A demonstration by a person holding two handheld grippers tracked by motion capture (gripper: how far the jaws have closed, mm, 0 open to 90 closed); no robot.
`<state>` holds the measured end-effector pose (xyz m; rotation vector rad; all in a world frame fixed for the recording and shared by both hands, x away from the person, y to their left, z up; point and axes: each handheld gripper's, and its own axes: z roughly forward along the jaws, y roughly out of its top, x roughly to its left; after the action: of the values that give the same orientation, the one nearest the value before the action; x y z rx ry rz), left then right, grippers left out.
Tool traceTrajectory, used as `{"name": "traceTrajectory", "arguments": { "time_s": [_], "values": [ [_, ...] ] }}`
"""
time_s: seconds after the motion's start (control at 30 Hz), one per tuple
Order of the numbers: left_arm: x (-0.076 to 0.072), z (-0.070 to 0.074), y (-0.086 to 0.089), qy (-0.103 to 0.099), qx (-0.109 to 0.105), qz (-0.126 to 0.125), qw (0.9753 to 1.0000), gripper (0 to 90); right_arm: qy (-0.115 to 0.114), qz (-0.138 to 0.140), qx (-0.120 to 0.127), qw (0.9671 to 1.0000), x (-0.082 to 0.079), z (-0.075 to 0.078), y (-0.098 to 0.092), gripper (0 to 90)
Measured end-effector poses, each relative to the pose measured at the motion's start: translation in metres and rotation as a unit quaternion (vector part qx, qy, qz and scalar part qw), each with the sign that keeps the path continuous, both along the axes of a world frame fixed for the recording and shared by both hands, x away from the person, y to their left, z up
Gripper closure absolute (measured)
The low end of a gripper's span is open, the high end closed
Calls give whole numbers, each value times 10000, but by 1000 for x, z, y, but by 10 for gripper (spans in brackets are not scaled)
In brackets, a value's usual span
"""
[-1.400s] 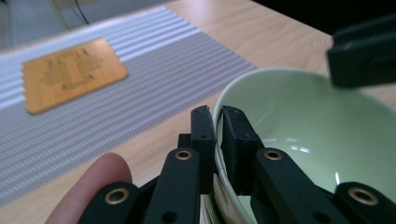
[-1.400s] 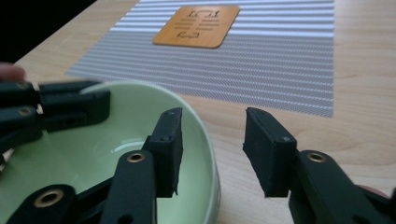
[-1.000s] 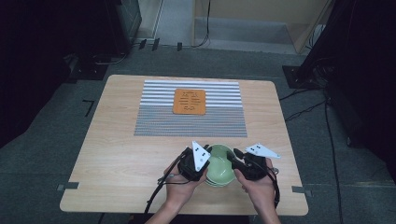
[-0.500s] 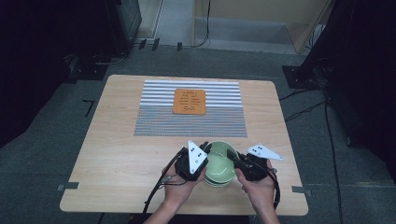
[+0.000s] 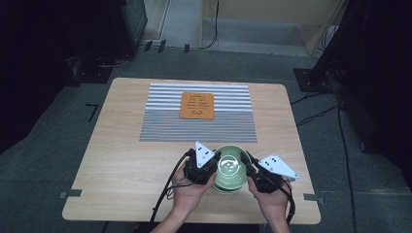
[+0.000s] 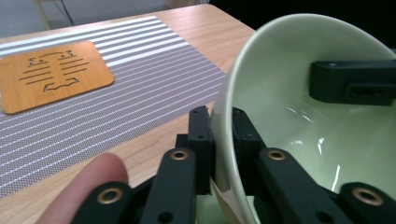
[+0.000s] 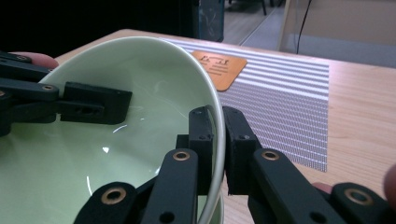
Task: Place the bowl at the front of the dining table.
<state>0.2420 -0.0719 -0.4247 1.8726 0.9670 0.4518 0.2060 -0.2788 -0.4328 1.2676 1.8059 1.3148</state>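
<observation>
A pale green bowl (image 5: pixel 229 169) is gripped by its rim on opposite sides at the near edge of the wooden table (image 5: pixel 121 160), the left gripper (image 5: pixel 214 160) and right gripper (image 5: pixel 246 162) each clamped across its wall, near a striped mat (image 5: pixel 160 124).

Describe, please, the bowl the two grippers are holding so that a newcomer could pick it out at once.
Start at the wooden table and look to its near edge, in front of the striped placemat. There a pale green bowl sits between the left gripper and the right gripper, each clamped on its rim. It is round, glossy and deep, unlike the flat orange coaster lying on the placemat.
</observation>
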Motion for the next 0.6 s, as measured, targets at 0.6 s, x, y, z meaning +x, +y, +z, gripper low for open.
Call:
{"name": "traceTrajectory", "arguments": {
  "time_s": [0.6],
  "values": [
    [-17, -2, 15, -894, -333, 252, 9951, 830, 311, -400, 98, 9987, -2, 5, 19, 851]
  ]
}}
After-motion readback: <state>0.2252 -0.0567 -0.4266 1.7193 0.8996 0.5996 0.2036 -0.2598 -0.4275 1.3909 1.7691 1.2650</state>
